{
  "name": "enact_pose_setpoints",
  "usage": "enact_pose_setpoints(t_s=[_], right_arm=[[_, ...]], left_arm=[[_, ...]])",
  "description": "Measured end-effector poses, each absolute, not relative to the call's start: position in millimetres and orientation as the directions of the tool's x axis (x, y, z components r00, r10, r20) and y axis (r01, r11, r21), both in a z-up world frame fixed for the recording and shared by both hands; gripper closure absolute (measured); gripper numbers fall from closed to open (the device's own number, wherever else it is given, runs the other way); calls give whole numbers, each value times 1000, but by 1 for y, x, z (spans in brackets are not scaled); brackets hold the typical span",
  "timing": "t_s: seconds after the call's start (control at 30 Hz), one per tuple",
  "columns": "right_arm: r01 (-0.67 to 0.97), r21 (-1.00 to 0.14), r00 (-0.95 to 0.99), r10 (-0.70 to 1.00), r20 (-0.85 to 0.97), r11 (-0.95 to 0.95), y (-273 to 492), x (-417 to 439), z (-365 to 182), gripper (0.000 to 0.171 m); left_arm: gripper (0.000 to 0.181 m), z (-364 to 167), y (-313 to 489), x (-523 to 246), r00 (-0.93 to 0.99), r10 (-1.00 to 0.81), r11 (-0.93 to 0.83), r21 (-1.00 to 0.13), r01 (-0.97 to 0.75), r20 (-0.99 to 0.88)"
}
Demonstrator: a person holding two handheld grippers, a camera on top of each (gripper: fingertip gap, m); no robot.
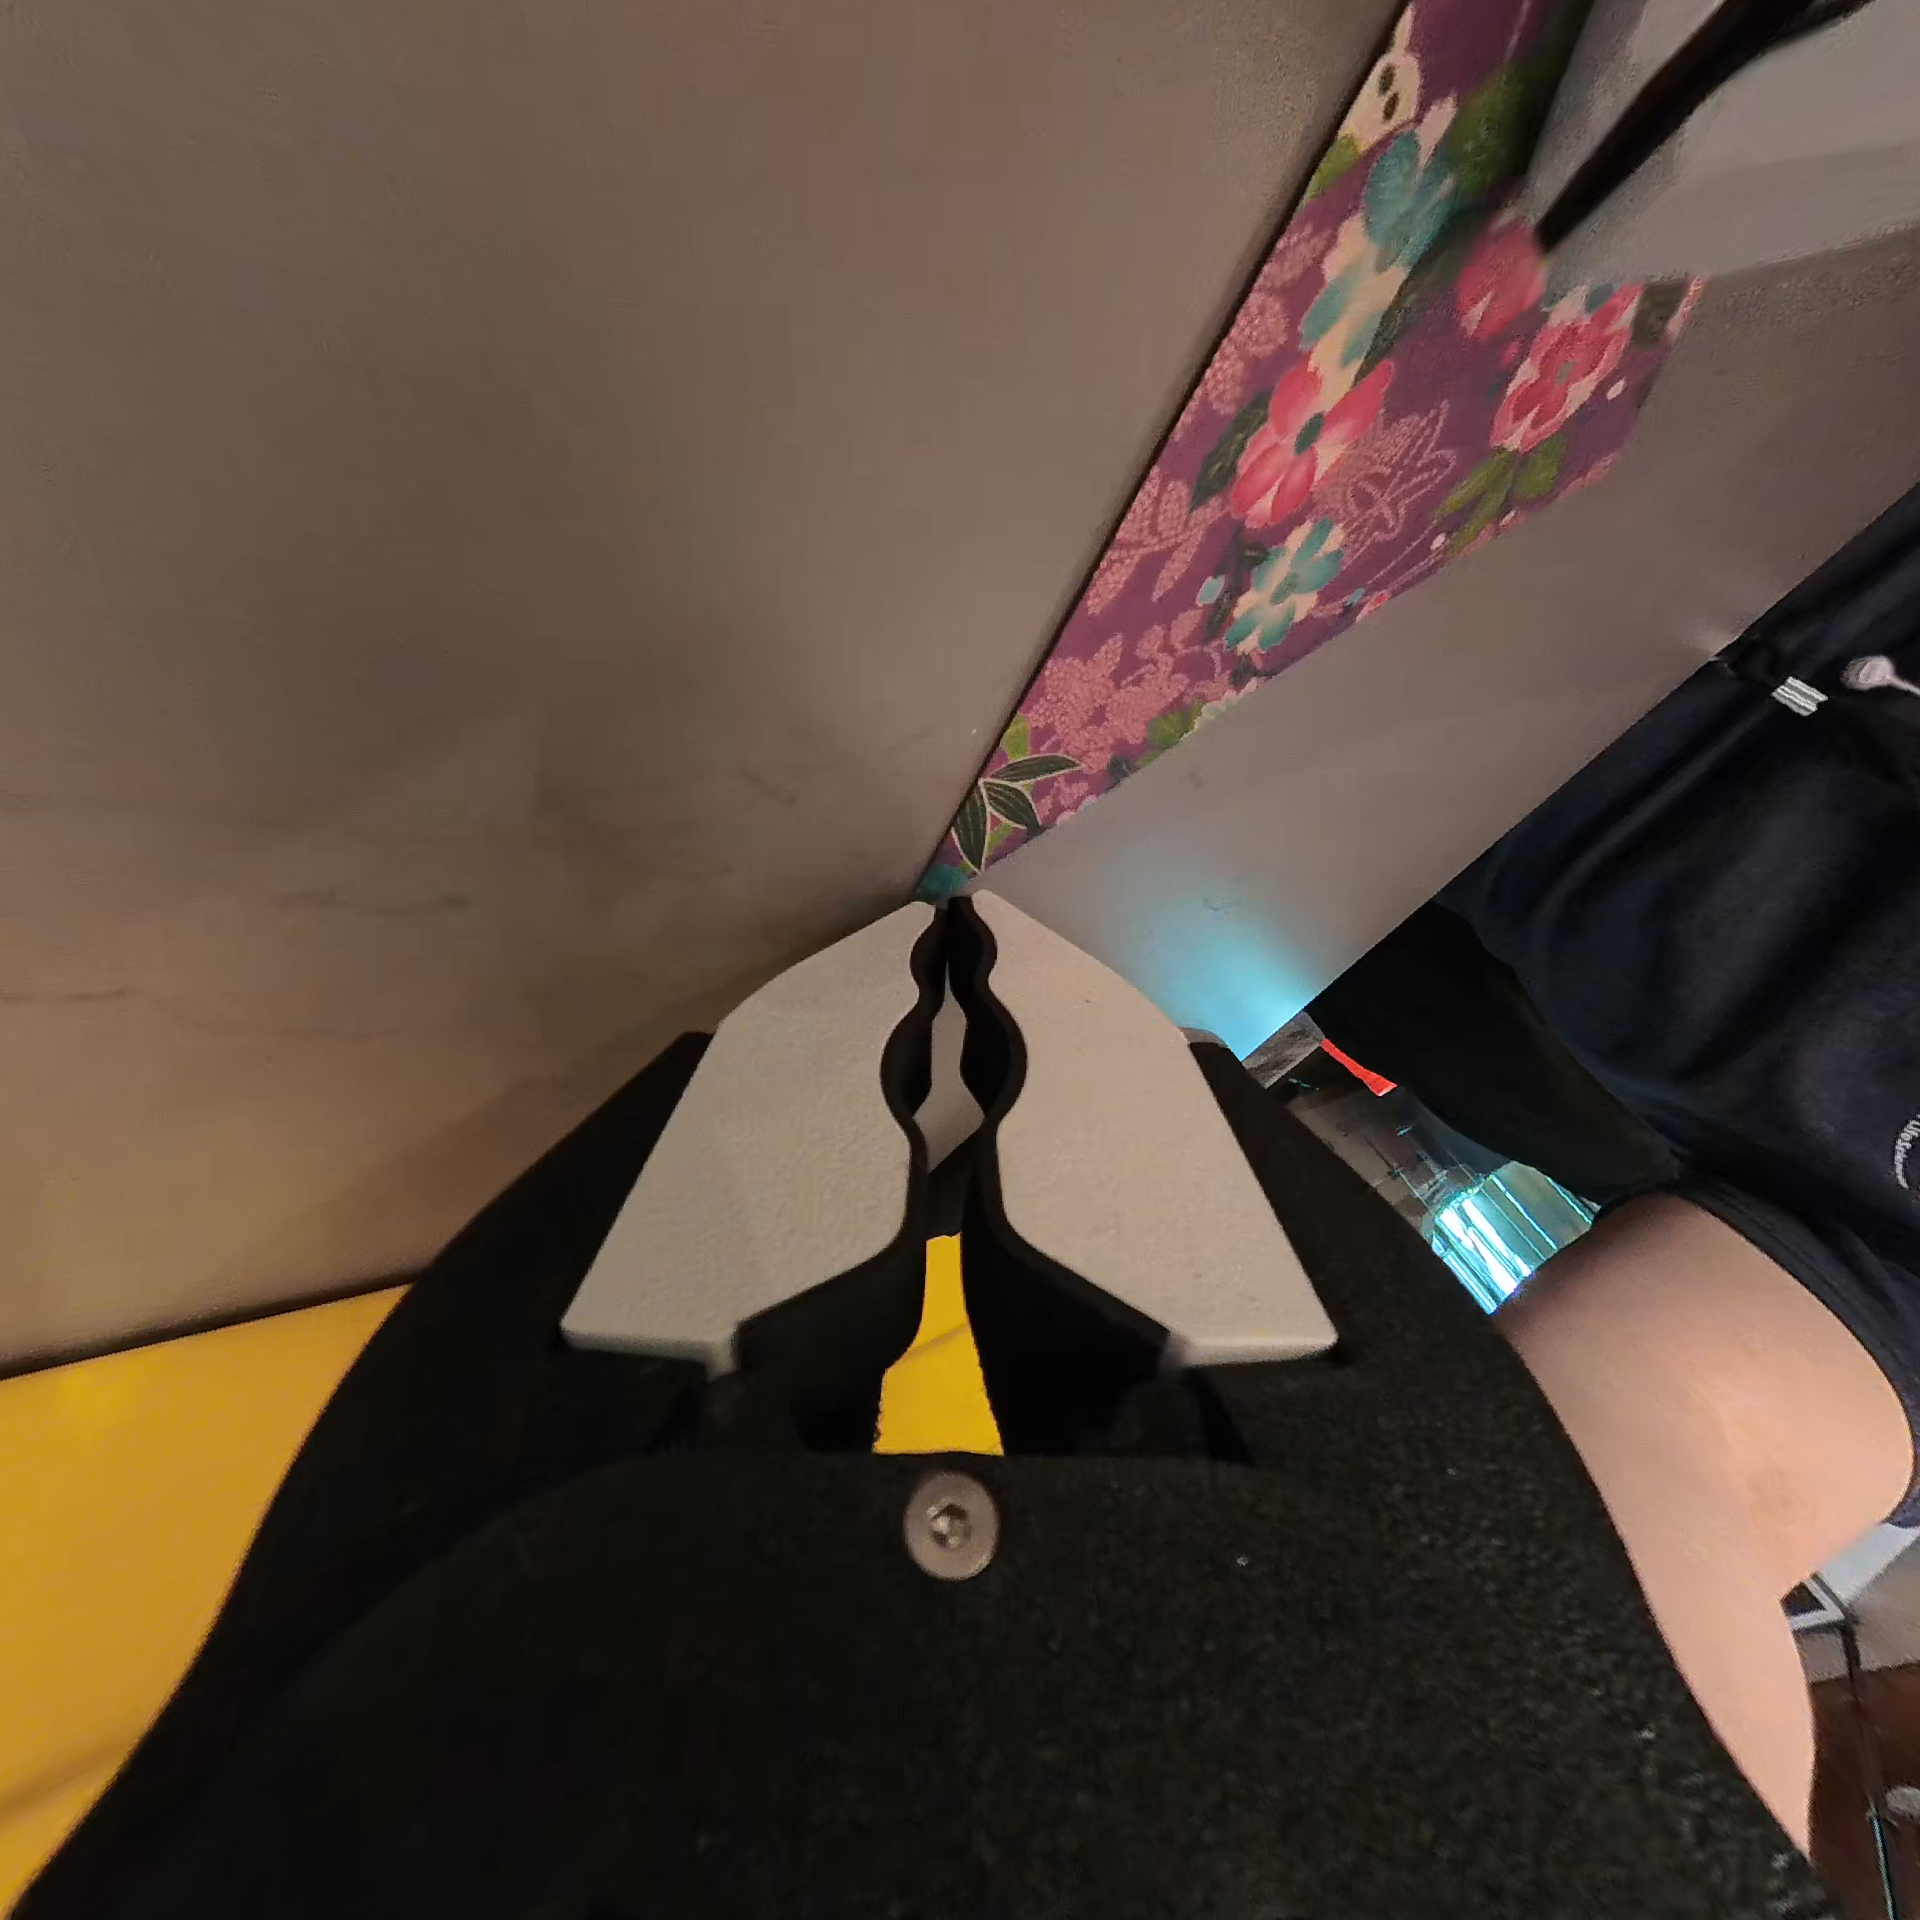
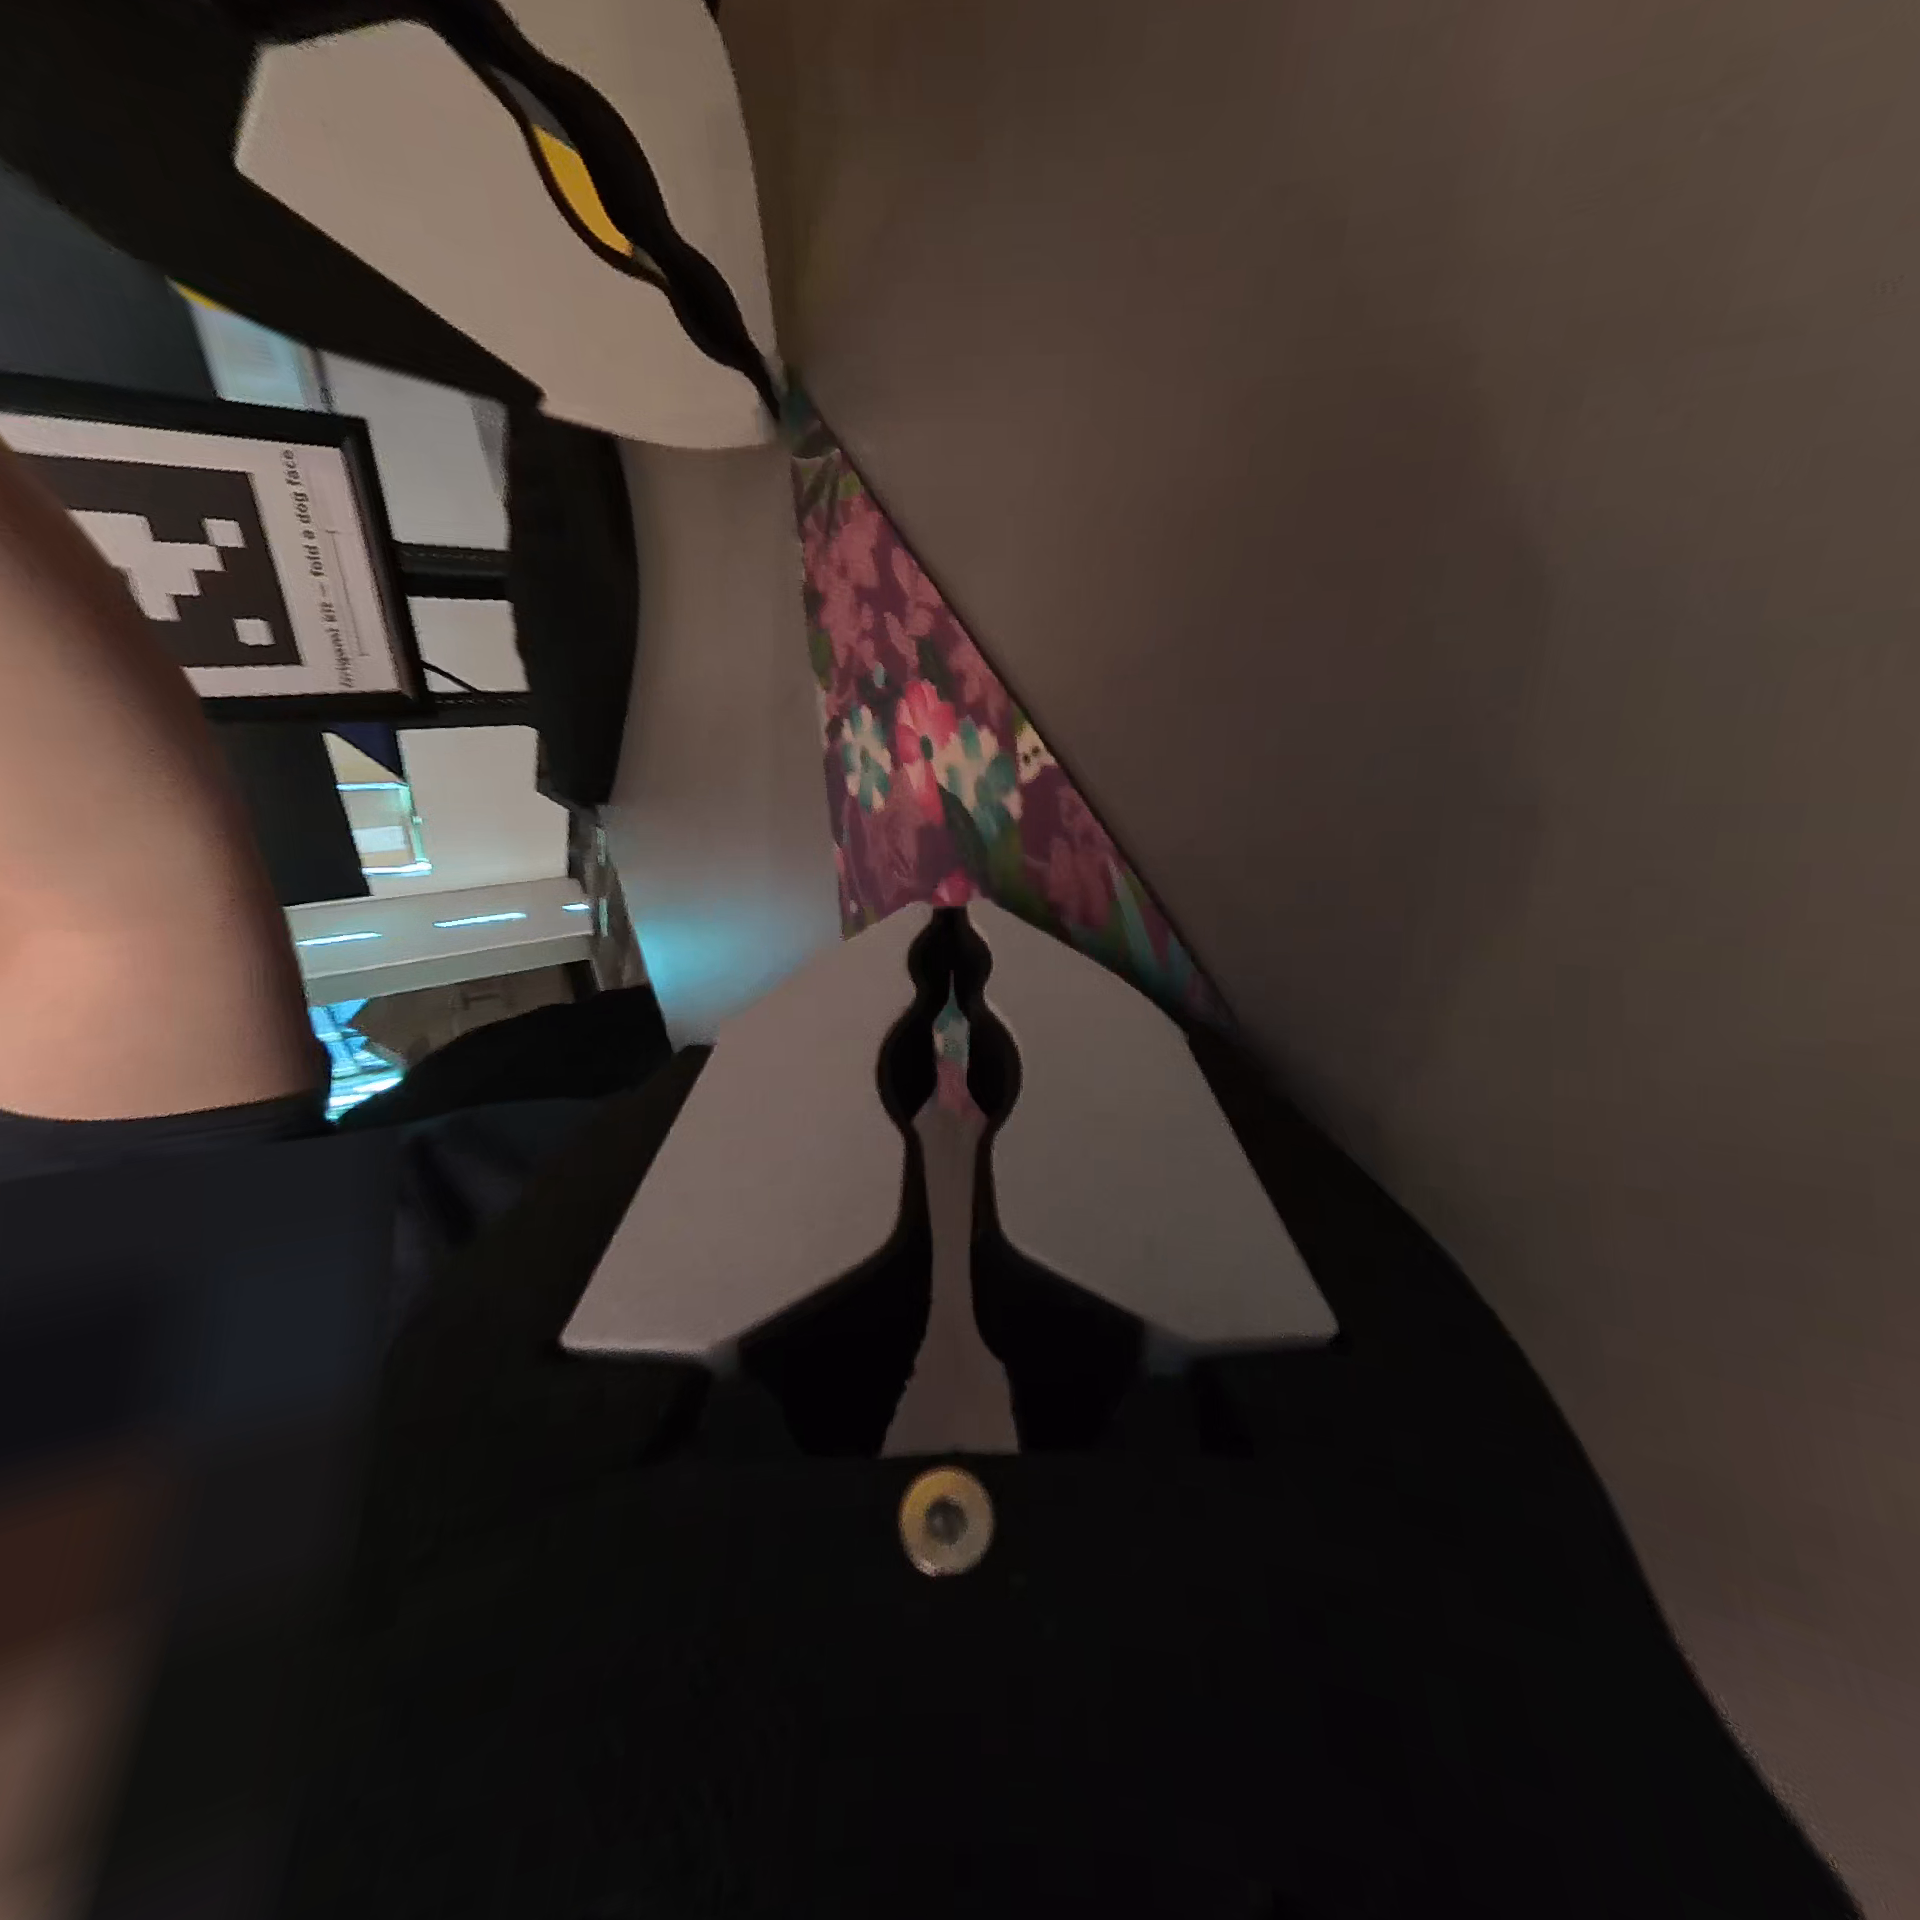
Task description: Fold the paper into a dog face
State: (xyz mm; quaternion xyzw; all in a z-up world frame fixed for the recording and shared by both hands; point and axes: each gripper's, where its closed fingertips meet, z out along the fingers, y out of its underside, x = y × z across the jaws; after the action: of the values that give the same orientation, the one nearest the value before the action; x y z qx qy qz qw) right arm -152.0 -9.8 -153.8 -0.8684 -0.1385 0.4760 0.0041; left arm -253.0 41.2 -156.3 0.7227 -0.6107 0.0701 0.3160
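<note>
The paper has a purple floral side (image 1: 1299,468) and a plain pale side (image 1: 520,468) that fills much of both views. It is held up off the white table (image 1: 1278,831). My left gripper (image 1: 951,914) is shut on one pointed corner of the paper. My right gripper (image 2: 948,920) is shut on another part of its edge, with floral paper (image 2: 914,748) showing between and beyond the fingers. The pale side (image 2: 1351,623) rises to the right there. The left gripper also shows at the top of the right wrist view (image 2: 769,400). The right gripper's dark finger shows at the top right of the left wrist view (image 1: 1590,177).
A person's leg in dark shorts (image 1: 1714,935) is close on the right, past the table edge. A yellow surface (image 1: 156,1475) lies low on the left. A black-framed card with a black and white marker (image 2: 208,561) stands at the table's far side (image 2: 717,675).
</note>
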Motion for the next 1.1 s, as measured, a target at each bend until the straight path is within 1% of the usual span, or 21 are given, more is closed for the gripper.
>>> enact_pose_setpoints(t_s=[0.03, 0.1, 0.27, 0.3, 0.33, 0.37, 0.4, 0.43, 0.47, 0.5, 0.53, 0.57, 0.63, 0.73, 0.83, 0.87, 0.9, 0.93, 1.0, 1.03, 1.1], right_arm=[[256, -128, 531, 250, -810, -958, -14, -145, -155, 169], [278, -104, 567, 251, -785, -955, -21, -129, -156, 169], [211, -44, 638, 171, -751, -977, -27, -87, -157, 170], [208, -59, 676, 187, -713, -976, -27, -79, -157, 170], [226, -104, 710, 237, -663, -968, -25, -73, -156, 170], [261, -191, 692, 322, -646, -946, -21, -77, -148, 170], [307, -323, 613, 446, -652, -895, -18, -92, -132, 170], [343, -481, 515, 590, -622, -807, -16, -108, -114, 170], [363, -624, 440, 718, -540, -692, -14, -122, -100, 170], [378, -729, 397, 811, -429, -571, -13, -131, -93, 170], [392, -791, 376, 867, -328, -469, -11, -137, -91, 170], [408, -820, 354, 897, -264, -402, -11, -143, -93, 170], [459, -804, 358, 907, -221, -378, -7, -148, -108, 170], [520, -769, 365, 911, -194, -372, 0, -149, -128, 170], [507, -784, 384, 908, -166, -357, 7, -151, -131, 170], [493, -796, 390, 907, -157, -350, 8, -151, -128, 161], [476, -804, 413, 898, -154, -357, 11, -151, -126, 100], [468, -806, 417, 895, -161, -363, 11, -151, -124, 98], [473, -819, 421, 900, -114, -325, 13, -148, -117, 111], [477, -825, 440, 895, -74, -303, 17, -145, -116, 112], [474, -825, 443, 893, -80, -309, 18, -143, -117, 111]], left_arm=[[181, -156, 41, -253, 244, -839, -54, 371, -927, 487], [181, -156, 42, -253, 247, -837, -57, 372, -927, 488], [181, -157, 42, -254, 239, -841, -53, 366, -929, 485], [181, -157, 42, -254, 234, -844, -50, 365, -930, 482], [181, -157, 43, -254, 226, -849, -44, 363, -931, 477], [181, -157, 43, -255, 214, -856, -35, 361, -932, 471], [181, -157, 43, -255, 200, -864, -24, 360, -933, 462], [181, -157, 43, -255, 185, -874, -11, 362, -932, 450], [181, -157, 43, -255, 167, -884, 4, 365, -931, 437], [181, -157, 43, -256, 151, -893, 18, 370, -929, 423], [181, -157, 43, -256, 137, -901, 31, 376, -926, 411], [181, -157, 43, -256, 124, -908, 42, 382, -923, 399], [181, -157, 45, -253, 90, -924, 58, 370, -927, 372], [181, -158, 50, -240, 42, -944, 58, 292, -955, 327], [181, -158, 51, -238, 24, -951, 63, 269, -961, 308], [181, -158, 52, -238, 16, -954, 67, 265, -962, 300], [181, -159, 53, -237, 8, -958, 69, 259, -963, 287], [181, -159, 55, -237, 3, -963, 69, 255, -964, 269], [181, -159, 60, -235, -5, -972, 65, 250, -966, 234], [181, -159, 61, -234, -11, -976, 65, 244, -967, 219], [181, -159, 63, -233, -29, -981, 74, 233, -970, 190]])
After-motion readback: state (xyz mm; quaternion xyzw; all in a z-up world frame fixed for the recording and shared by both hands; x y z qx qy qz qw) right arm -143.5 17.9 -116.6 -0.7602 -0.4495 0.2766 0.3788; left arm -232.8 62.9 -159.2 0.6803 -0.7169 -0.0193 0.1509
